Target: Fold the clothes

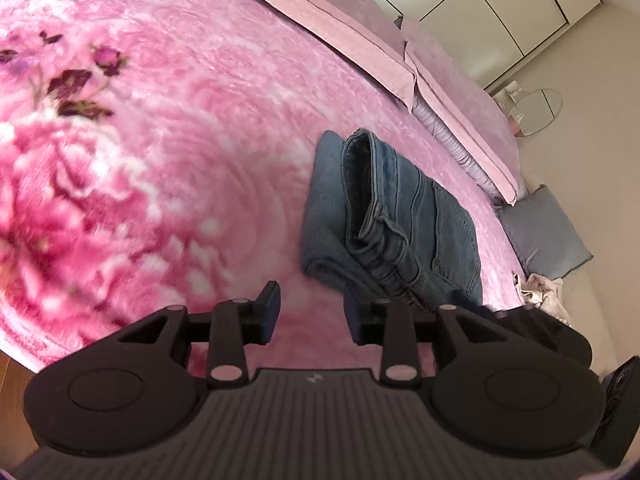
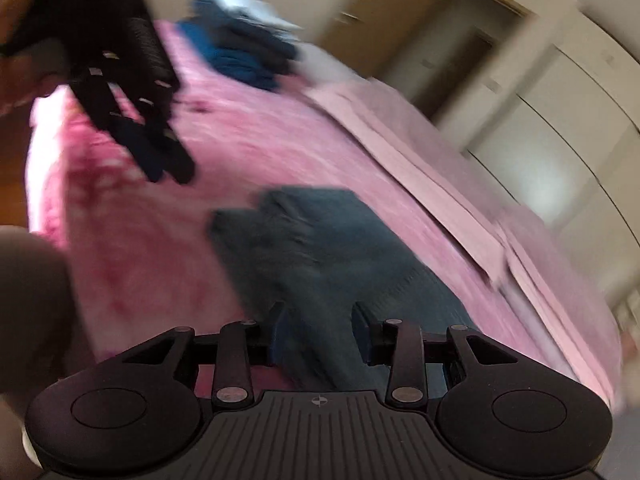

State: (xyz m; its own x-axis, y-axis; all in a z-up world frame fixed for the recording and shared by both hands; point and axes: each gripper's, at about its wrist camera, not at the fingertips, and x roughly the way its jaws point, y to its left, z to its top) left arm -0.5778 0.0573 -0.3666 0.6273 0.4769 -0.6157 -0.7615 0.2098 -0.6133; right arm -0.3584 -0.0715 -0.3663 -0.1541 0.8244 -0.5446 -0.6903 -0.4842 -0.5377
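A pair of blue jeans (image 1: 394, 216) lies folded into a compact stack on the pink floral blanket (image 1: 180, 152), waistband up. My left gripper (image 1: 314, 312) is open and empty, hovering over the blanket just left of the jeans' near end. In the blurred right wrist view the jeans (image 2: 320, 256) lie right in front of my right gripper (image 2: 320, 330), which is open above their near edge. The left gripper (image 2: 160, 160) shows there at the upper left, above the blanket.
A pile of blue and white folded clothes (image 2: 244, 40) sits at the far end of the bed. Pale pink pillows (image 1: 440, 92) line the bed's right side. A grey cushion (image 1: 544, 232) and crumpled cloth (image 1: 544, 288) lie on the floor. White wardrobes (image 1: 500, 4) stand beyond.
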